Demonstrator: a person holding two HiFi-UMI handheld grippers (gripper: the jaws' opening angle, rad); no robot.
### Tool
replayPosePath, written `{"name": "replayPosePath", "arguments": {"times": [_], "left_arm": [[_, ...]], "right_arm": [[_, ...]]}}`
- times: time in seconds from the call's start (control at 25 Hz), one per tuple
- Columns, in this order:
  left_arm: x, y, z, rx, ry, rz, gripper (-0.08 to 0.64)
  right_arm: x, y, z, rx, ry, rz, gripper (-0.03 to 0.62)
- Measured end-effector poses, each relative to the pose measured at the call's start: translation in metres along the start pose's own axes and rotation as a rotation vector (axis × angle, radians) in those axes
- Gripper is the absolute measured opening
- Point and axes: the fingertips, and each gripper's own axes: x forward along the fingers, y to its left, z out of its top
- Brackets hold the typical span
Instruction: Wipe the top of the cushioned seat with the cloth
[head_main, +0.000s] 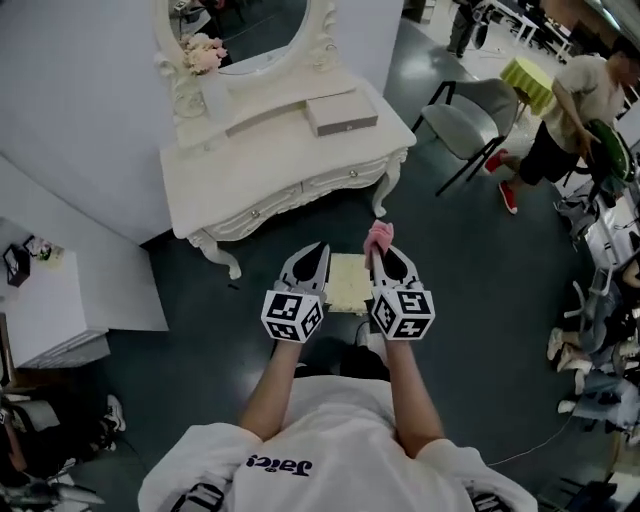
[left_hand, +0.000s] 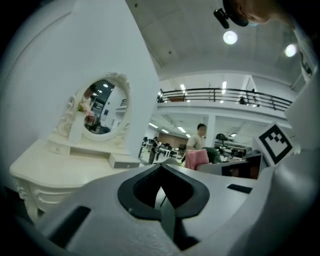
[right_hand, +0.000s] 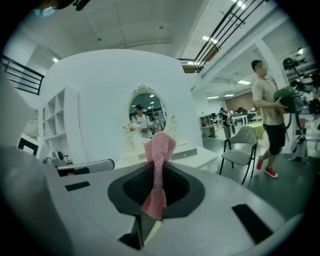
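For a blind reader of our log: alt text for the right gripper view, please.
Right tongs shut on a pink cloth that sticks up between them. Behind: a white dresser with an oval mirror, a grey chair, a person.

Not much to read here, honestly. The only real lettering we can find is a dark print (head_main: 280, 463) across the front of the person's white shirt (head_main: 340, 430) in the head view. It looks to us like "Jaics", but we wouldn't swear to every letter. Other than that, the marker cube (head_main: 292, 314) on the left gripper (head_main: 318, 248) and the marker cube (head_main: 403, 312) on the right gripper (head_main: 385, 250) just carry black-and-white square code patterns, not letters or numbers.
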Motion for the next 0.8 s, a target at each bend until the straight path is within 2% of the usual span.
{"name": "replayPosePath", "arguments": {"times": [0.08,0.2,0.36,0.52,0.8], "left_arm": [[0.018,0.008,-0.019,-0.018,0.031,0.069,0.012],[0.038,0.017,-0.048,-0.021,0.045,0.133,0.012],[0.067,0.045,-0.098,-0.013,0.112,0.188,0.012],[0.081,0.086,-0.152,-0.067,0.172,0.201,0.012],[0.07,0.155,-0.248,-0.104,0.26,0.156,0.012]], "right_arm": [[0.021,-0.013,-0.011,0.01,0.061,0.067,0.021],[0.047,-0.029,-0.038,0.026,0.152,0.152,0.021],[0.09,-0.047,-0.086,0.031,0.262,0.21,0.023],[0.129,-0.056,-0.151,0.036,0.383,0.214,0.021],[0.18,-0.055,-0.287,0.108,0.589,0.137,0.021]]}}
